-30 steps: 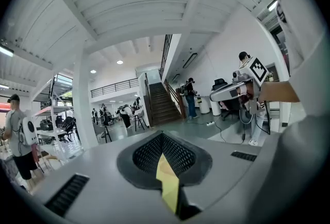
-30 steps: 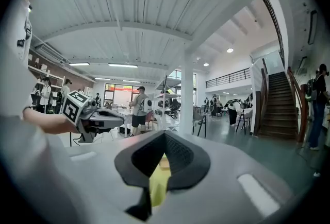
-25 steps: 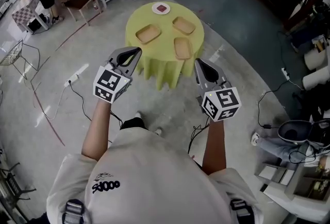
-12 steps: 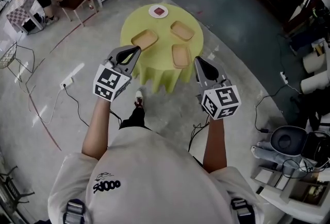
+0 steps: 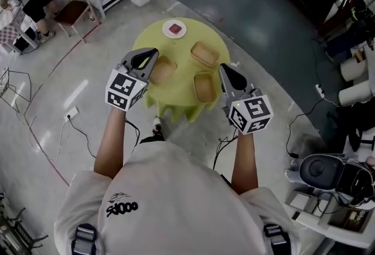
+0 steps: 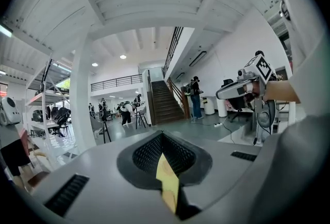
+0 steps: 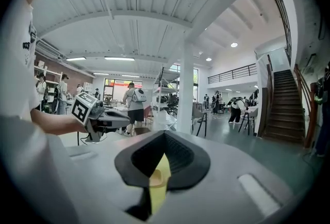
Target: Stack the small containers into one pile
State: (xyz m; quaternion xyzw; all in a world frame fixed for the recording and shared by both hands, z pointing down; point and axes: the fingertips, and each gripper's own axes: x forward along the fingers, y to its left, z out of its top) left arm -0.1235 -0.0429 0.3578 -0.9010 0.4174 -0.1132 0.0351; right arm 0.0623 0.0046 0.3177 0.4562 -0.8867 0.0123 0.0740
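Concrete floor (image 5: 275, 95) lies below both grippers. Left gripper (image 5: 153, 52) and right gripper (image 5: 223, 68) sit side by side, each with jaws pressed together and nothing between them. Just ahead stands a round yellow table (image 5: 176, 108) bearing three shallow trays, apart and unstacked: left container (image 5: 164, 70) by the left tips, near container (image 5: 204, 88) beside the right tips, far container (image 5: 204, 53) between and beyond. Farthest sits a white plate (image 5: 174, 29).
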